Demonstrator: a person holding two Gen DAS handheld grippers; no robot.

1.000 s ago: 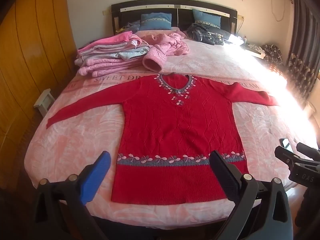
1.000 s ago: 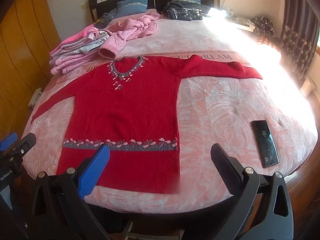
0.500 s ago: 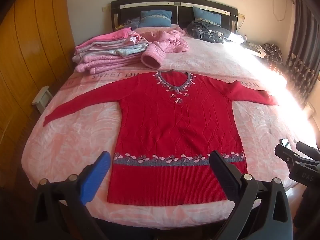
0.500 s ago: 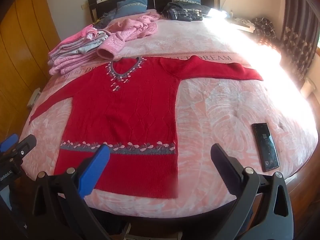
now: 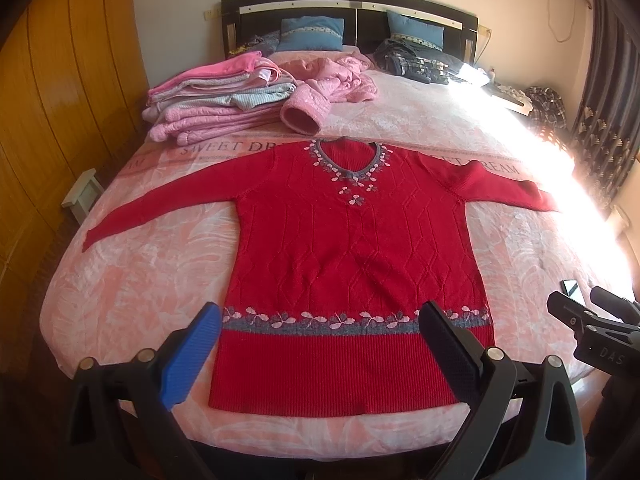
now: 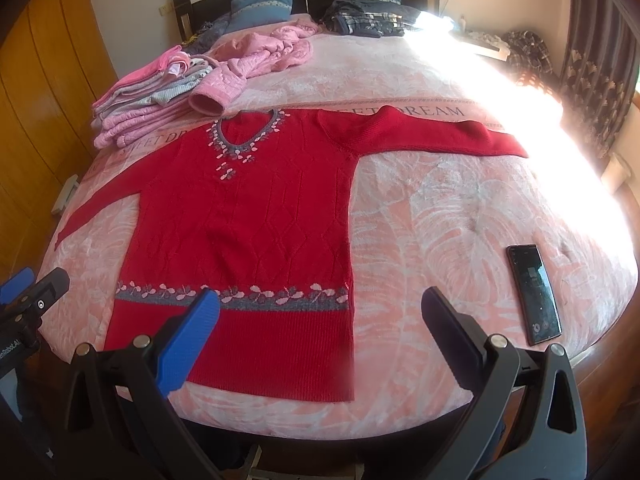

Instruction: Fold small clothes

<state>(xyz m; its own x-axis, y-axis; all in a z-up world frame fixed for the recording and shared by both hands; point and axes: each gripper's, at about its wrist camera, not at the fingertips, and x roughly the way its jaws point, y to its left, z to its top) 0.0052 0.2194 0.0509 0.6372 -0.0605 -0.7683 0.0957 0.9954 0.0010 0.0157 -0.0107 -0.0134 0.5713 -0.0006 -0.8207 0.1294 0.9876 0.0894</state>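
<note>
My left gripper (image 5: 320, 340) sits at the bottom of its frame, blue and black fingers spread wide with nothing between them, over the hem of the red knitted sweater with a grey floral band (image 5: 352, 248). My right gripper (image 6: 320, 328) is likewise released and empty at the bottom of its own view, above the sweater's lower right corner. Compared with a second ago, both cameras have risen and pulled back slightly: the sweater lies lower in each frame and more of the near edge of the pink leaf-patterned bedspread (image 6: 440, 220) shows below the hem. The sweater itself has not moved; it lies flat, front up, both sleeves stretched out, in the middle of the frame.

The black smartphone (image 6: 534, 292) lies at the lower right of the right view; in the left view only a corner shows behind my other gripper. The stack of folded pink and grey clothes (image 5: 216, 96) sits at the upper left. Sun glare washes out the bed's right edge, and the sweater's right cuff fades into it.
</note>
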